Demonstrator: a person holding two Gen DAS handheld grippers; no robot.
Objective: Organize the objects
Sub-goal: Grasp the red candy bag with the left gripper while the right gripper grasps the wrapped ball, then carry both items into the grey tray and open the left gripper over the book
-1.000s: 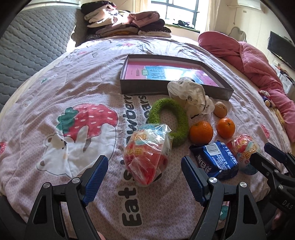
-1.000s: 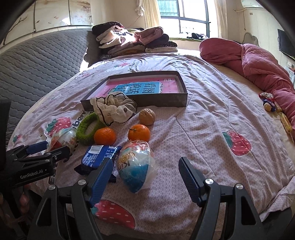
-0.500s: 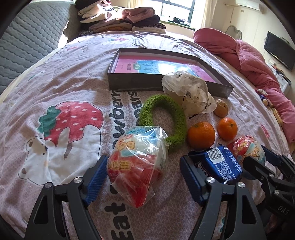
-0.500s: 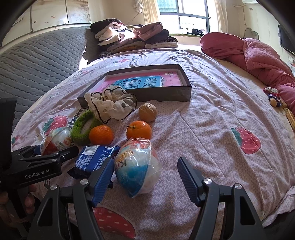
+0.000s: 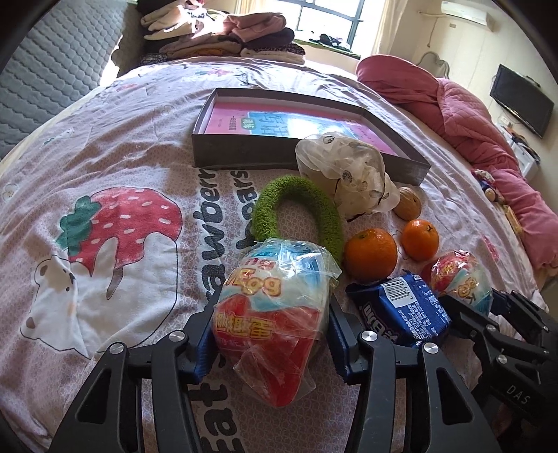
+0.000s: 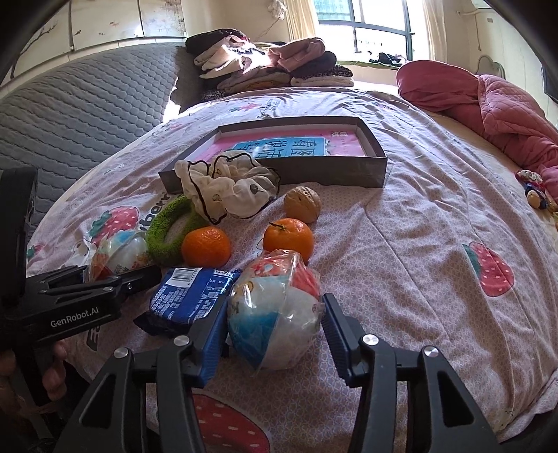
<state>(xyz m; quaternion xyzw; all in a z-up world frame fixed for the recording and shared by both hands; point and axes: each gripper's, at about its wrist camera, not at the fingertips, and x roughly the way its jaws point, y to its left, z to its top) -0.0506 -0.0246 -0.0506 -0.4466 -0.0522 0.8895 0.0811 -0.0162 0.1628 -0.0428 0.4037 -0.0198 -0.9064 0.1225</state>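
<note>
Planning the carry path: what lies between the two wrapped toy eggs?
The blue snack packet lies between left egg and right egg, seen in the right wrist view.

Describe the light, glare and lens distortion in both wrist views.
Left wrist: sunlight from the window blows out, glare on the crinkly plastic-wrapped toy egg, fisheye bends the shallow grey cardboard box. Right wrist: bright window, sunlit stack of folded clothes, dark vignetted corners.

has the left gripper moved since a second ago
Yes. The left gripper has moved forward toward the gray box and its fingers have closed in around the wrapped egg.
</note>
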